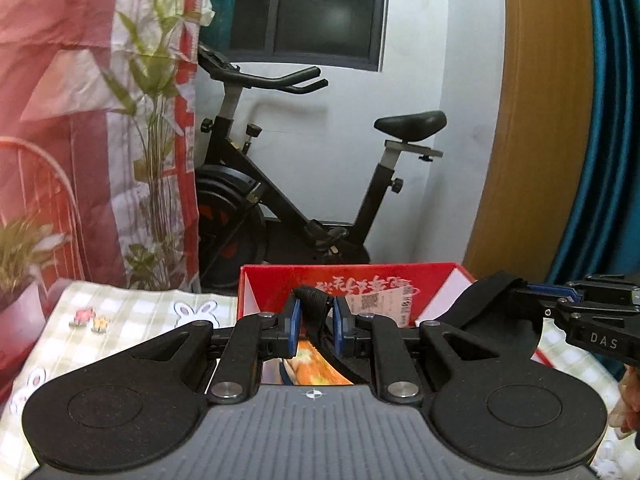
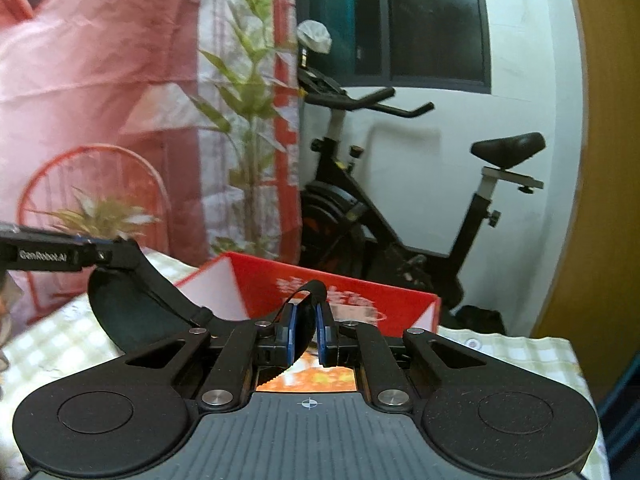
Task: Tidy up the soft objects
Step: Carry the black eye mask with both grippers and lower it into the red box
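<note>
- The black mask (image 1: 496,320), a soft eye-mask shape with a strap (image 1: 314,300), hangs in the air above the red box (image 1: 256,284); it is stretched between the two grippers.
- Left gripper (image 1: 314,316): jaws clamped on the strap, which bunches up between the blue pads (image 1: 295,316); the strap runs down and off to the right toward the mask's broad part.
- Right gripper (image 2: 306,330): jaws clamped on black band material that loops up over the pads; in the left wrist view this gripper (image 1: 532,292) enters from the right and pinches the mask's upper edge.
- In the right wrist view the mask (image 2: 132,316) lies left of the box, its top edge pinched by the left gripper (image 2: 114,246) that comes in from the left.
- The box is open, its inner wall printed with white characters and a white label; it stands on the surface (image 1: 132,308), which wears a pale green checked cloth with rabbit prints.
- Below the jaws, inside the box, an orange printed picture (image 2: 316,376) shows; what it is cannot be told.
- Behind the box stands a black exercise bike (image 1: 288,200) against a white wall, under a dark window (image 1: 320,8).
- Left of the box hangs a red and white curtain (image 1: 80,120) with green leaf prints; right of the box rises a curved tan panel (image 1: 532,120).
</note>
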`<act>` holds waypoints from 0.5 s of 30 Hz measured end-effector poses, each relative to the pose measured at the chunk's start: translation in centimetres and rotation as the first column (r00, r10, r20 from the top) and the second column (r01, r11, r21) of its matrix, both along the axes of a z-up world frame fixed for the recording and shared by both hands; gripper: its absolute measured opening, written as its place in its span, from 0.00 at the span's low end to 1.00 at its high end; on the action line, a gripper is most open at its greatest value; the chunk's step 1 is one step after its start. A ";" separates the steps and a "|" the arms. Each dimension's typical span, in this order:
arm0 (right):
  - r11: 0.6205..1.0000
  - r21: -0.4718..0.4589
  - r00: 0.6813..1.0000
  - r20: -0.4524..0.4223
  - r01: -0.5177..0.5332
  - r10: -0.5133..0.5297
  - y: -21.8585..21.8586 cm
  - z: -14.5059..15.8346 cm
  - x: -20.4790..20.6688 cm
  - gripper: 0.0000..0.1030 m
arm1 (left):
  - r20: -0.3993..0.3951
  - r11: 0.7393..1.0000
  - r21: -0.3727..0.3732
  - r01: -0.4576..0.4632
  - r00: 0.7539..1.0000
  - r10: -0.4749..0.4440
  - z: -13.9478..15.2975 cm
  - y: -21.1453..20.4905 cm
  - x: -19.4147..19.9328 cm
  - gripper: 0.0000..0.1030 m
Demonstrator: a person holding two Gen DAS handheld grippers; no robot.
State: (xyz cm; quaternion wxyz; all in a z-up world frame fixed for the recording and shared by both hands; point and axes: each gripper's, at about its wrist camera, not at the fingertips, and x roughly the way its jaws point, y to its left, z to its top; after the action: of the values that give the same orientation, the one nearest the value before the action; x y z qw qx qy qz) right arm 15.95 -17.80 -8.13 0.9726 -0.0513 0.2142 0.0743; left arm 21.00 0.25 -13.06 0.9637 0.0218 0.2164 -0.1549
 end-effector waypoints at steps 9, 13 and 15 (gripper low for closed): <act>0.990 -0.143 0.998 -0.055 0.013 -0.022 1.4 -4.6 4.1 0.09 | -0.076 0.994 0.105 0.006 0.997 0.002 -2.5 -2.8 4.7 0.17; 0.999 -0.037 0.985 -0.171 0.001 -0.008 1.2 -6.1 5.0 0.09 | -0.179 0.993 0.104 0.051 0.983 -0.031 -4.1 -3.1 5.7 0.17; 1.000 -0.018 0.981 -0.192 0.009 -0.013 1.1 -6.6 5.1 0.09 | -0.204 0.992 0.104 0.078 0.977 -0.056 -4.5 -3.1 5.8 0.17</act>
State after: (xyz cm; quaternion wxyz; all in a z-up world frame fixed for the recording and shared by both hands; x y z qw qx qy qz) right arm 21.09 -16.67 -14.70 0.9473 -0.0511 0.3081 0.0716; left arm 26.76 -2.88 -17.57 0.9284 0.0670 0.3200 -0.1765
